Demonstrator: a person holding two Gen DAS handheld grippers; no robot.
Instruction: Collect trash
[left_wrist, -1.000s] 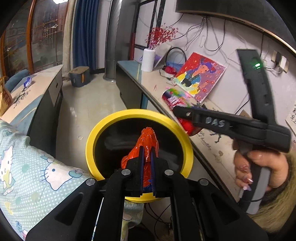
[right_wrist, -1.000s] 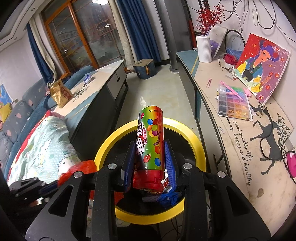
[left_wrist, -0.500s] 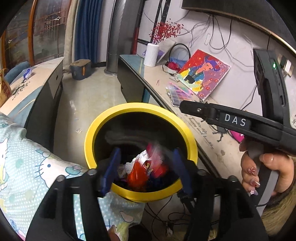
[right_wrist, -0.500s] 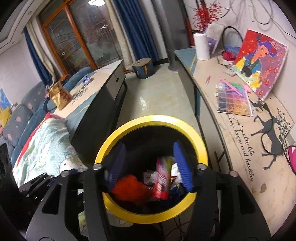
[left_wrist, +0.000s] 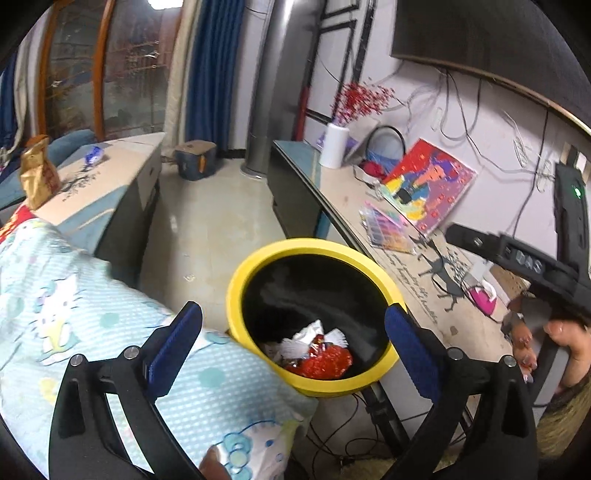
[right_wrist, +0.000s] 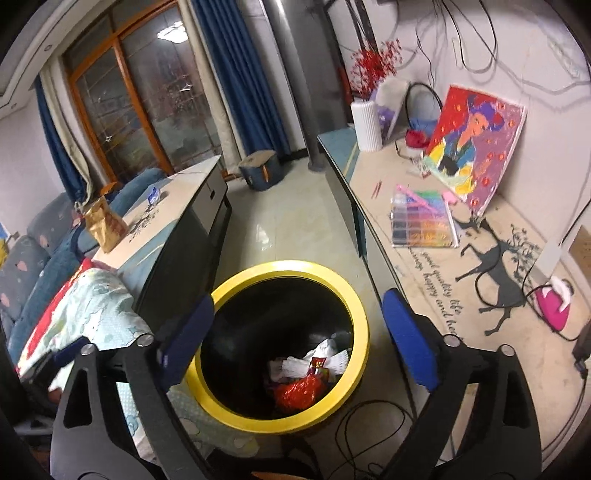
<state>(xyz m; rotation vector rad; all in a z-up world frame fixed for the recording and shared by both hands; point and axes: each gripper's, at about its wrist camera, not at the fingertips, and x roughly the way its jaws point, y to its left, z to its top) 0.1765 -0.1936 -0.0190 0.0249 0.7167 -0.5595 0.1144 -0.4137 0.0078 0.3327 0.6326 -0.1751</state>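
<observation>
Both tools spread empty, left tool (left_wrist: 293, 328), right tool (right_wrist: 297, 325), bin (right_wrist: 360, 314) trash partly hidden, blurred

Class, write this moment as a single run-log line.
left tongs: open, empty | right tongs: open, empty | yellow bin: red wrapper and white paper inside | phase: both above bin

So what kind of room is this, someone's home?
Most likely a lived-in living room at home: a sofa with a cartoon-print blanket, a long desk holding a painting and a vase, and a yellow bin on the floor.
</observation>
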